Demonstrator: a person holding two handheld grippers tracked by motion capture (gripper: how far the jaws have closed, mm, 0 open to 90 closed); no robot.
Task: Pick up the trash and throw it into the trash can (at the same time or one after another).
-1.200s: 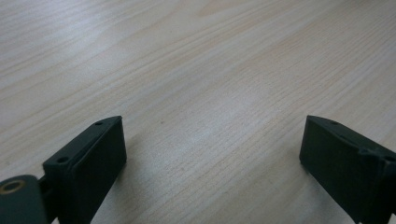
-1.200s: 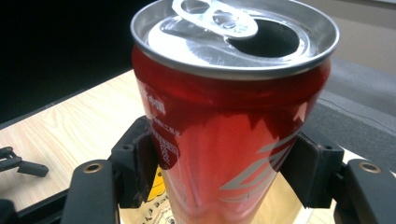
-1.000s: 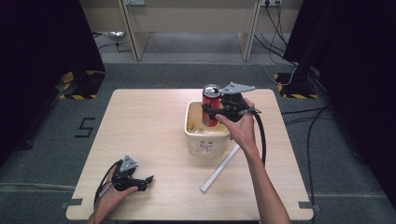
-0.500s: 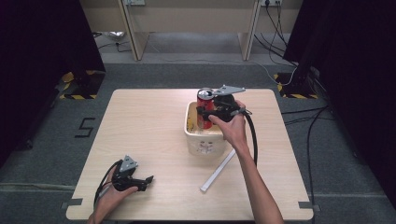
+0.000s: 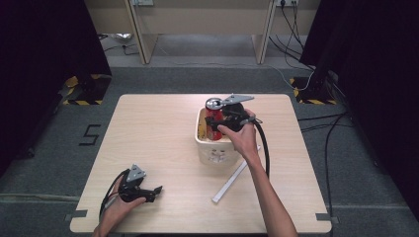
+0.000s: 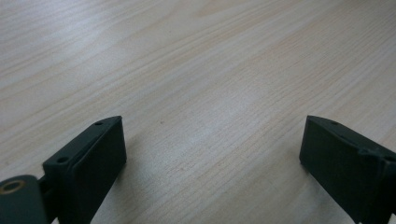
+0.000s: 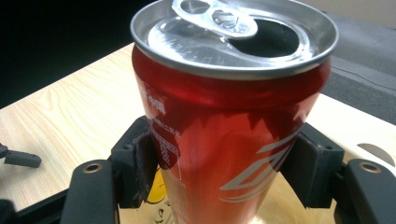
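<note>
Care with height and tilt matters most at this step, judging by how things stand: the right claw [image 5: 216,120] is clamped on the red can [image 7: 229,126], its two padded jaws pressing the can's sides about halfway down, and the can hangs upright over the cream tub [image 5: 213,147] just below the claw. The can's mouth is open, its pull tab bent back, so keeping it level would seem wise in case liquid remains; whether any does cannot be told. If the aim is to set the can into the tub, a straight descent that clears the rim nearest the wrist looks safest, and the grip should ease only once the base rests. Something yellowish lies in the tub beneath the can, too hidden to name, and it may leave the can standing unevenly.

The can is thin, glossy metal, a smooth cylinder with a silvery rimmed top; it could dent under a hard squeeze and slip under a weak one. The tub is a matte, rounded-corner box with printed marks on its front. A slim white strip [image 5: 235,174] lies flat on the pale wood-grain worktop [image 5: 163,128], behind the right claw beside the forearm.

The left claw [image 6: 212,154] rests low on the worktop, jaws wide apart with only bare wood between them.
</note>
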